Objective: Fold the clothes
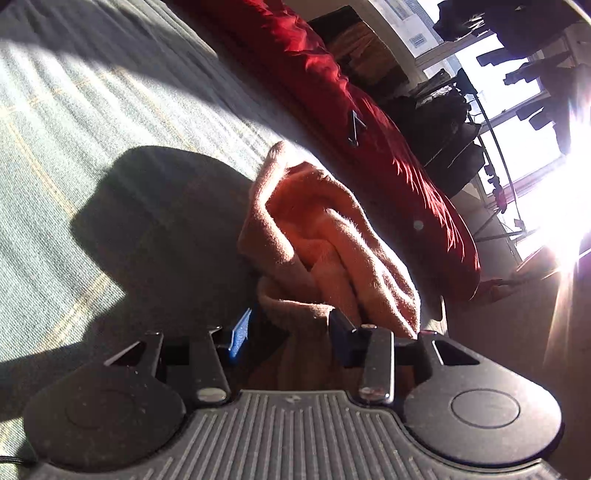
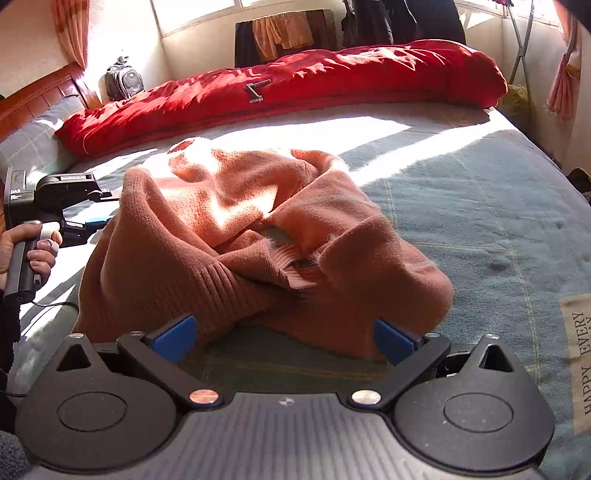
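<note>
Sunlit bed (image 2: 480, 206) carries a crumpled orange sweater (image 2: 236, 236) mid-bed, unfolded: right tongs (image 2: 286, 338) gape empty, left tongs (image 1: 290, 330) half-closed around its hem, grip uncertain.

My view takes in a bed under a grey-blue checked bedspread (image 2: 480, 206), sun striping it. A red quilt (image 2: 295, 88) lies rolled along the far edge, a small grey clip-like object (image 2: 258, 90) on top. I see a wooden headboard (image 2: 37, 96) at left, with a grey backpack (image 2: 123, 81) in the corner beside it. Orange and dark garments (image 2: 284, 35) hang below the window. A label (image 2: 580, 362) on the bedspread reads "HAPPY EVERY". In the left wrist view a drying rack (image 1: 491, 155) stands against harsh window glare.
</note>
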The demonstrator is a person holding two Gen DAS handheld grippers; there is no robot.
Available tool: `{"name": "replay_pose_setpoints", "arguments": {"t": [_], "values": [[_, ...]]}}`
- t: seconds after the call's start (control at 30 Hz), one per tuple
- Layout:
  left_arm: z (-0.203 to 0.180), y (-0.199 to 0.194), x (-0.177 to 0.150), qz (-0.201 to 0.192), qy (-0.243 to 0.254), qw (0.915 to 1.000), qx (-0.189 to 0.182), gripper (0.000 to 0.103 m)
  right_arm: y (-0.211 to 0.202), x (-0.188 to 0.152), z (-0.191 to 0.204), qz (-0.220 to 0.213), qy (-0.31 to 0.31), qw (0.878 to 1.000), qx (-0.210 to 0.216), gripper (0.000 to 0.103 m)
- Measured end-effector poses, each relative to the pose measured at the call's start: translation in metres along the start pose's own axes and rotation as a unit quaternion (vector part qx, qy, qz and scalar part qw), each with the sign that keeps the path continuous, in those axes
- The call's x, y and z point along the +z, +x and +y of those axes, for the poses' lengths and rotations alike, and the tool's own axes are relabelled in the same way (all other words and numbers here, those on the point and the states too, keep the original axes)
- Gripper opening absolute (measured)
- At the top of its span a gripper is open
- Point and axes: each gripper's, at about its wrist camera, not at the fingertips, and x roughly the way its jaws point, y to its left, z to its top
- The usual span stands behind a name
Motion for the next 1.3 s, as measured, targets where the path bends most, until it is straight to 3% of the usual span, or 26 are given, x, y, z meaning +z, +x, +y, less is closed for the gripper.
{"name": "replay_pose_setpoints", "arguments": {"t": [0.1,0.2,0.37,0.4,0.43,0.47,0.57,0.83,1.0,1.3], "values": [[-0.015,0.006,-0.013,0.006,0.017,0.9997,0.016,0.043,0.002,0.006,-0.013,-0.002,-0.019,1.0,0.018,0.103],[-0.026,0.021,-0.019,-0.001,0.041,0.9977,0.054,0.044,0.007,0.012,-0.026,-0.002,-0.031,0.999,0.041,0.103],[-0.04,0.055,-0.022,0.02,0.103,0.9902,0.092,0.051,0.012,0.012,-0.041,0.004,-0.049,0.996,0.075,0.103],[-0.041,0.056,-0.025,0.014,0.107,0.9894,0.097,0.05,0.011,0.011,-0.045,0.003,-0.049,0.996,0.076,0.103],[-0.043,0.057,-0.026,0.011,0.112,0.9891,0.096,0.035,0.01,0.01,-0.048,0.003,-0.05,0.996,0.077,0.103],[-0.047,0.055,-0.027,0.009,0.118,0.988,0.099,0.028,0.009,0.009,-0.051,0.002,-0.05,0.996,0.077,0.103],[-0.058,0.041,-0.028,-0.001,0.138,0.9848,0.105,0.02,0.003,0.005,-0.065,0.0,-0.042,0.997,0.071,0.103],[-0.055,-0.009,-0.009,-0.078,0.141,0.9748,0.154,0.019,-0.002,0.002,-0.088,-0.005,-0.002,0.999,0.041,0.103],[-0.03,-0.044,0.018,-0.119,0.123,0.9698,0.174,0.019,0.005,0.007,-0.074,-0.001,-0.011,0.999,0.035,0.103],[0.016,-0.076,0.069,-0.146,0.131,0.9567,0.215,0.019,0.02,0.019,-0.028,0.004,-0.027,1.0,0.015,0.103]]}}
